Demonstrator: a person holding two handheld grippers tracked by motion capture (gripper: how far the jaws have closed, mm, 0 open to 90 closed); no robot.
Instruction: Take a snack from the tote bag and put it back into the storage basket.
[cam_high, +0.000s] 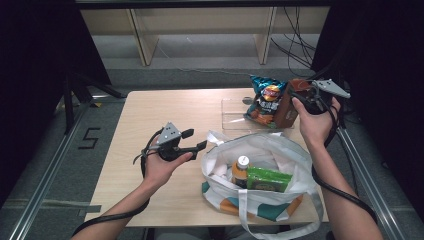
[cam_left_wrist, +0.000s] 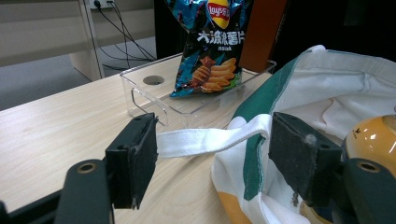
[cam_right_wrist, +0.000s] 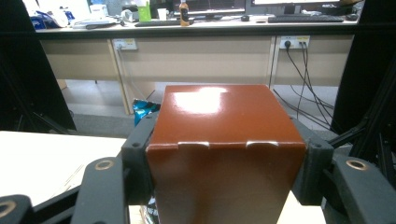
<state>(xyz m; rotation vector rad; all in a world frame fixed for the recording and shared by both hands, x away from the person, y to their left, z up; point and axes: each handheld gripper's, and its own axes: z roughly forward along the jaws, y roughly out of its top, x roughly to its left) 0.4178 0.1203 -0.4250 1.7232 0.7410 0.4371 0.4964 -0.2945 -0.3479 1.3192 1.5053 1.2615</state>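
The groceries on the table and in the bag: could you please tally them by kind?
Chip bags: 1
Brown boxes: 1
Bottles: 1
Green packets: 1
Total: 4

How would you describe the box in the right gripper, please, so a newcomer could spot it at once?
Start at the clear plastic tray at the far right of the wooden table. At its right end, beside a blue chip bag, the right gripper is shut on a brown box. It is the one plain, glossy reddish-brown carton there, tall and unprinted, unlike the colourful bag.
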